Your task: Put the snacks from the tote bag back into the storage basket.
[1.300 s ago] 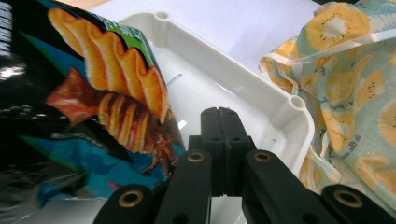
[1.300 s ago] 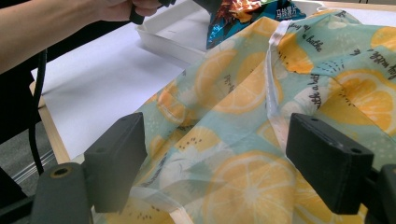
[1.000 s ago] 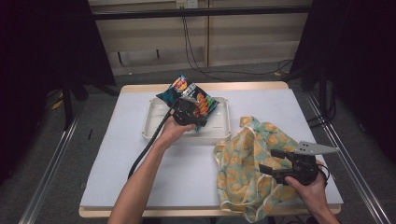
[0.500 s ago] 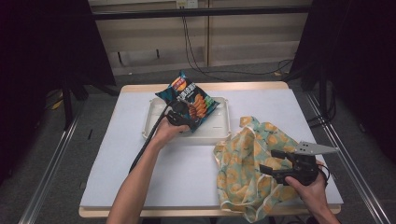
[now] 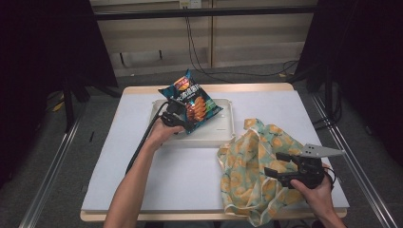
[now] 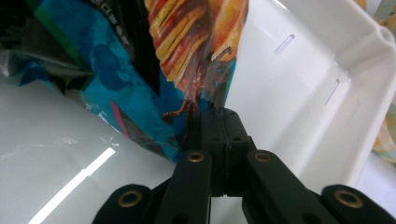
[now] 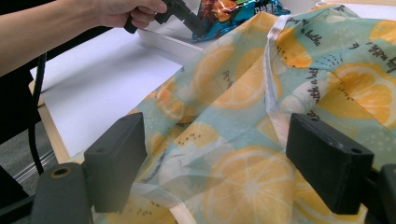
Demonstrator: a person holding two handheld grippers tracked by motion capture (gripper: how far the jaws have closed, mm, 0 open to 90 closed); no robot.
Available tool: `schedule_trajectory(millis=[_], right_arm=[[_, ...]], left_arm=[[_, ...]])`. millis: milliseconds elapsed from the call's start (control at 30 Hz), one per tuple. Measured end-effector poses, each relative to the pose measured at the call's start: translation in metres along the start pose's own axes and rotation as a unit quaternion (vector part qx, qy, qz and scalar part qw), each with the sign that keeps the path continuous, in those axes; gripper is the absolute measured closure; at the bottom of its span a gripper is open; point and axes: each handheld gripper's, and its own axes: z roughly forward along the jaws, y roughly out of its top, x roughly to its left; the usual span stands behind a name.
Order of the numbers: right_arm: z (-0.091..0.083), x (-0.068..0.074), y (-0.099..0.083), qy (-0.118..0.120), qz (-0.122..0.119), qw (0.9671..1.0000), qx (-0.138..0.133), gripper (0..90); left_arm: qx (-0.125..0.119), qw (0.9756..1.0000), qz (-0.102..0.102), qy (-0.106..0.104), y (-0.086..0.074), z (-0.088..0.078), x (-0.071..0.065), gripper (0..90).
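Left gripper [image 5: 178, 115] clamped on the lower edge of the snack bag [image 5: 191, 100], jaws pressed together on the foil in its own view [image 6: 219, 122]. Bag held tilted over the white tray [image 5: 223, 135], its top corner past the tray's far rim toward 11 o'clock; whether its lower end touches the tray floor is hard to tell. Tray sits at the table's [image 5: 119, 156] far centre. Right gripper [image 5: 280, 164] at 4 o'clock from the tray, near the table's front right corner, jaws spread wide with nothing pinched, hovering over the orange-print cloth [image 5: 254, 175]. Cloth lies crumpled, its far edge just beside the tray's near right corner, its near edge hanging over the table front. Black cable [image 5: 142, 142] trails from the left gripper toward 7 o'clock
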Motion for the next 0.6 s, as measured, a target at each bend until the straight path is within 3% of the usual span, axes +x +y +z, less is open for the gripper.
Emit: schedule_trajectory(millis=[367, 467, 500, 600], right_arm=[[0.0, 0.0, 0.0, 0.001, 0.001, 1.0, 0.0, 19.2], [0.0, 0.001, 0.0, 0.002, -0.001, 1.0, 0.0, 19.2], [0.0, 0.001, 0.0, 0.001, 0.0, 1.0, 0.0, 19.2], [0.0, 0.001, 0.0, 0.002, 0.0, 1.0, 0.0, 19.2]], left_arm=[[-0.01, 0.9998, -0.01, 0.013, -0.004, -0.011, 0.008, 90.0], [-0.031, 0.9991, -0.023, 0.013, -0.004, -0.012, 0.007, 88.9], [-0.021, 0.9995, -0.009, 0.02, -0.003, -0.014, 0.009, 89.2], [-0.038, 0.9988, -0.029, 0.009, -0.005, -0.013, 0.008, 89.2]])
